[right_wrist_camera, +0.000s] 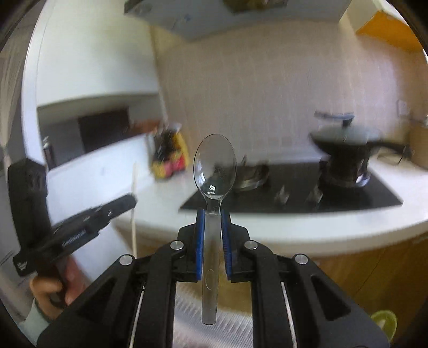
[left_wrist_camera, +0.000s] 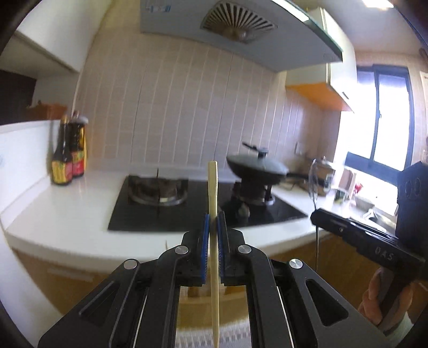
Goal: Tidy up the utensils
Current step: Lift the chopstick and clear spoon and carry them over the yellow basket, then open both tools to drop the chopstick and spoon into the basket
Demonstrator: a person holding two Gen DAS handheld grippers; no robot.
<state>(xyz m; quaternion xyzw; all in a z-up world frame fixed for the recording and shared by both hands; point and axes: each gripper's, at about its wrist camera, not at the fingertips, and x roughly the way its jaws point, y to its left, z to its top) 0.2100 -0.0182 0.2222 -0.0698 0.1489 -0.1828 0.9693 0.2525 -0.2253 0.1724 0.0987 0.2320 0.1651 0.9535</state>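
Pale tiled wall (left_wrist_camera: 187, 107) backs a white counter (left_wrist_camera: 67, 208) that curves round the kitchen. At nine o'clock on it stand two sauce bottles (left_wrist_camera: 68, 158), side by side and touching. Next along, a black hob (left_wrist_camera: 187, 208) is set into the counter, its near burner (left_wrist_camera: 157, 190) bare and a lidded wok (left_wrist_camera: 256, 166) on the far one. Overhead at twelve o'clock hangs a hood (left_wrist_camera: 235, 24).

Low in the middle, the left gripper (left_wrist_camera: 213, 216) is clamped tight on a pale chopstick (left_wrist_camera: 212, 187), which stands nearly upright between the blue pads, its tip pointing to twelve o'clock and its tail running down to six.

Over at three o'clock, the right gripper (right_wrist_camera: 213, 214) is closed on the handle of a clear plastic spoon (right_wrist_camera: 214, 166), bowl upward, above the counter edge. A hand (left_wrist_camera: 385, 302) grips its handle from below. Both utensils are held in the air, well apart from the counter.
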